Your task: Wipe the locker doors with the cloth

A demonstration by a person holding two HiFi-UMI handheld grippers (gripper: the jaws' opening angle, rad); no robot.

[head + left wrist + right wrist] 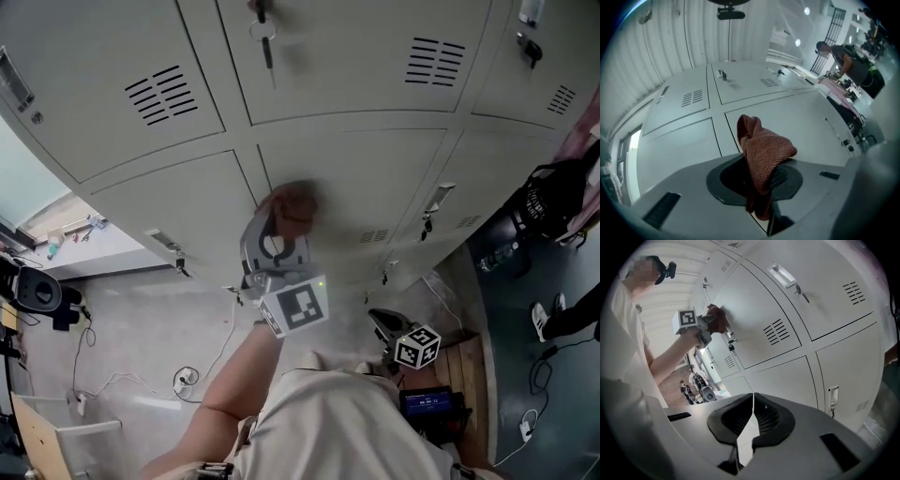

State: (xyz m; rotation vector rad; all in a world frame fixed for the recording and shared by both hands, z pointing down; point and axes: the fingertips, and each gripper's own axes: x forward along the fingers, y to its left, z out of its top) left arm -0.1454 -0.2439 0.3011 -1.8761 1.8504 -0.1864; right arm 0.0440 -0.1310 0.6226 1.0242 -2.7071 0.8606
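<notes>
Left gripper [761, 180]: jaws pinching a reddish cloth [764, 150], which bunches up ahead of the tips. In the head view the cloth [292, 202] sits against a locker door [366, 178] straight ahead of this gripper, just beside the seam between two doors. Right gripper [753, 420]: jaws pressed together, nothing between them. It is held lower and to the right of the left gripper, well apart from the cloth. A key [266, 42] hangs in the door above the cloth.
</notes>
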